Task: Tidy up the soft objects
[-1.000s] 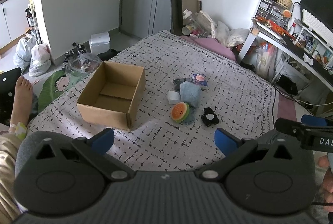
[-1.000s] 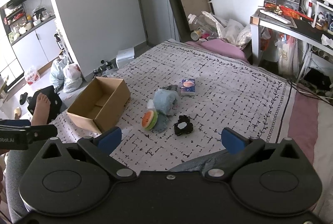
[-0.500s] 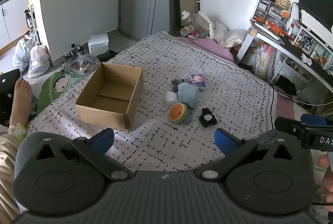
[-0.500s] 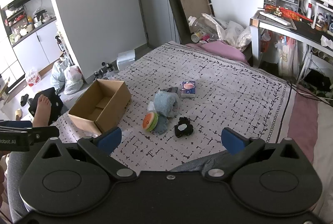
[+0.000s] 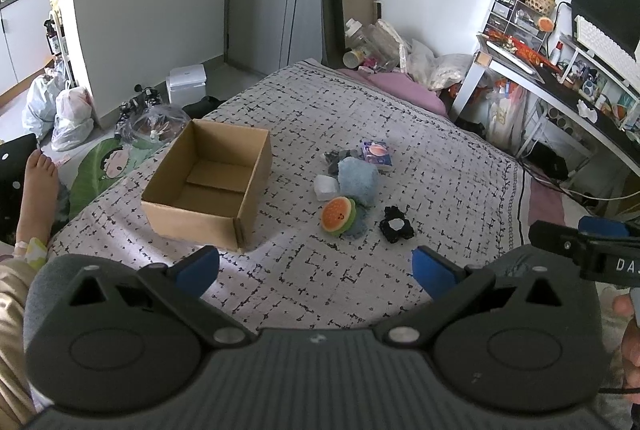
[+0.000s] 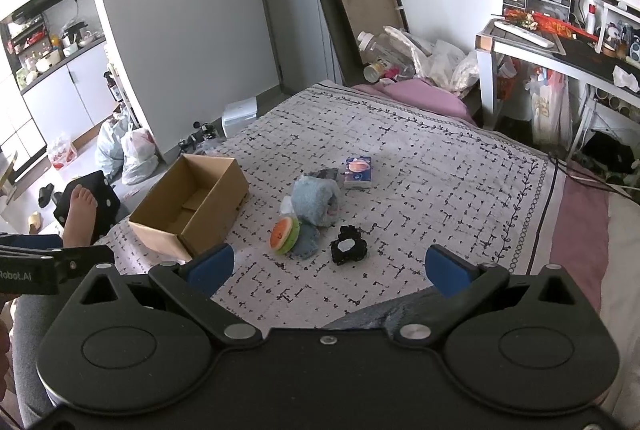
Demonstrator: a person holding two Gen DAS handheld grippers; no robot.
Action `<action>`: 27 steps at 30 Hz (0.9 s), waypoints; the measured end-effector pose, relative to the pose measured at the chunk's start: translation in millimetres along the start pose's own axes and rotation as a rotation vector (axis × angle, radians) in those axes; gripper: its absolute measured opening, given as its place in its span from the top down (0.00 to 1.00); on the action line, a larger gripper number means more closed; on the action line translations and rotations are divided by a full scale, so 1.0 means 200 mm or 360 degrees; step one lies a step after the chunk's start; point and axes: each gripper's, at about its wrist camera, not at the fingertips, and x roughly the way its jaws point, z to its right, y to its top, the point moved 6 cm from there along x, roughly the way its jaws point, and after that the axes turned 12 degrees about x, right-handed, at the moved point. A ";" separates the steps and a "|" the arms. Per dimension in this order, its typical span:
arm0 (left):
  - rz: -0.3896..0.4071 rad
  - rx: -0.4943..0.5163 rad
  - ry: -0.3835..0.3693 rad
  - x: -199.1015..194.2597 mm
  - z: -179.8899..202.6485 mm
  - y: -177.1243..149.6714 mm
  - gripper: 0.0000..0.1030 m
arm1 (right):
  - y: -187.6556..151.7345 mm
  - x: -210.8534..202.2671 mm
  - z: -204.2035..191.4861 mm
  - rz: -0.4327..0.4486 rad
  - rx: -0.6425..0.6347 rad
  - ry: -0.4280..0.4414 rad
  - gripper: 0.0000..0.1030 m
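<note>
Cardboard is the only container in sight: an open cardboard box (image 5: 208,182) sits empty on the bed (image 5: 440,166), toward its left side, and nothing soft has gone into it yet. So the task looks to be at its very start, in the approach before a first pick.

The soft things lie in a loose cluster just right of the box, near the middle of the bed. A light blue plush bundle (image 5: 357,179) is at the centre, with a small white block (image 5: 326,187) touching its left side. In front sits a round watermelon-style plush (image 5: 338,216), resting on a flat blue pad (image 6: 307,243). A black scrunchie-like item (image 6: 348,250) lies a little apart to the right. Behind the bundle are a small printed tissue pack (image 6: 357,172) and something dark and crumpled, too small to name with confidence.

Both sets of tongs are held back from the cluster, above the near edge of the bed. The left tongs (image 5: 316,266) stand wide apart and empty; the right tongs (image 6: 330,266) likewise, nothing between them.

The next move probably calls for one set of tongs to go forward and down onto a near item, the watermelon plush or the black one, closing gently across its width. The left tongs are nearer the box for the drop.
</note>
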 end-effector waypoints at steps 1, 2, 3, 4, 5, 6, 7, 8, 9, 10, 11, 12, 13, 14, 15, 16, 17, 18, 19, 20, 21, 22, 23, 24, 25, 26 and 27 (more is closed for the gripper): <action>0.0000 -0.0003 -0.0002 0.00 0.00 0.00 0.01 | 0.00 0.00 0.00 0.0007 -0.0011 -0.0011 0.00; -0.0001 -0.0006 -0.0003 0.01 0.00 0.00 0.01 | 0.01 0.00 0.00 0.0014 -0.0023 -0.0023 0.00; -0.0003 -0.0008 -0.0005 0.01 0.00 0.01 0.01 | 0.01 0.00 -0.01 0.0021 -0.0034 -0.0032 0.00; -0.0001 -0.0005 -0.0009 0.01 0.01 0.01 0.01 | 0.02 -0.01 -0.01 0.0030 -0.0037 -0.0025 0.00; 0.0002 0.0000 -0.0010 0.02 0.01 0.01 0.01 | 0.02 -0.01 -0.01 0.0036 -0.0034 -0.0012 0.00; 0.0001 0.0006 -0.0007 0.02 0.01 0.02 0.01 | 0.02 -0.01 -0.01 0.0036 -0.0028 0.0001 0.00; -0.0003 0.0009 -0.0005 0.03 0.00 0.02 0.01 | 0.02 0.00 -0.01 0.0030 -0.0026 0.0004 0.00; -0.0008 0.0009 -0.0006 0.04 0.00 0.02 0.01 | 0.02 0.01 -0.02 0.0020 -0.0029 0.0001 0.00; -0.0010 0.0007 -0.0010 0.04 0.00 0.02 0.01 | 0.02 0.02 -0.02 0.0012 -0.0039 -0.0004 0.00; -0.0010 0.0003 -0.0013 0.05 0.00 0.01 0.01 | 0.02 0.03 -0.03 0.0010 -0.0046 -0.0003 0.00; -0.0012 -0.0003 -0.0013 0.05 -0.01 0.02 0.01 | 0.02 0.03 -0.03 0.0007 -0.0049 0.0000 0.00; -0.0013 -0.0010 -0.0013 0.06 -0.01 0.02 0.01 | 0.02 0.04 -0.03 0.0001 -0.0048 0.0005 0.00; -0.0014 -0.0016 -0.0013 0.07 -0.02 0.02 0.01 | 0.02 0.06 -0.03 -0.0010 -0.0043 0.0008 0.00; -0.0017 -0.0023 -0.0012 0.08 -0.02 0.02 0.01 | 0.01 0.07 -0.03 -0.0022 -0.0038 0.0010 0.00; -0.0021 -0.0027 -0.0012 0.09 -0.03 0.01 0.01 | 0.01 0.08 -0.03 -0.0039 -0.0035 0.0016 0.00; -0.0026 -0.0030 -0.0011 0.10 -0.03 0.01 0.01 | 0.00 0.09 -0.03 -0.0048 -0.0036 0.0022 0.00; -0.0029 -0.0032 -0.0010 0.11 -0.04 0.02 0.01 | -0.01 0.10 -0.02 -0.0056 -0.0037 0.0027 0.00; -0.0031 -0.0036 -0.0009 0.11 -0.04 0.02 0.01 | -0.01 0.11 -0.02 -0.0064 -0.0035 0.0026 0.00; -0.0035 -0.0039 -0.0007 0.13 -0.04 0.02 0.01 | -0.02 0.12 -0.02 -0.0071 -0.0028 0.0022 0.00; -0.0040 -0.0041 -0.0005 0.14 -0.05 0.02 0.01 | -0.02 0.13 -0.01 -0.0075 -0.0019 0.0022 0.00; -0.0045 -0.0041 -0.0002 0.15 -0.05 0.02 0.01 | -0.02 0.14 -0.01 -0.0077 -0.0008 0.0023 0.00; -0.0050 -0.0042 0.0000 0.16 -0.05 0.02 0.01 | -0.02 0.15 0.00 -0.0077 0.0004 0.0021 0.00; -0.0054 -0.0042 0.0001 0.17 -0.05 0.02 0.01 | -0.02 0.15 0.01 -0.0078 0.0012 0.0018 0.00; -0.0059 -0.0045 0.0001 0.19 -0.05 0.02 0.01 | -0.02 0.16 0.01 -0.0078 0.0016 0.0014 0.00; -0.0063 -0.0052 0.0000 0.20 -0.06 0.02 0.01 | -0.02 0.17 0.02 -0.0079 0.0020 0.0008 0.00; -0.0066 -0.0061 -0.0005 0.22 -0.06 0.03 0.01 | -0.02 0.18 0.03 -0.0078 0.0025 0.0001 0.00; -0.0068 -0.0065 -0.0010 0.23 -0.06 0.03 0.01 | -0.01 0.19 0.04 -0.0082 0.0036 -0.0004 0.00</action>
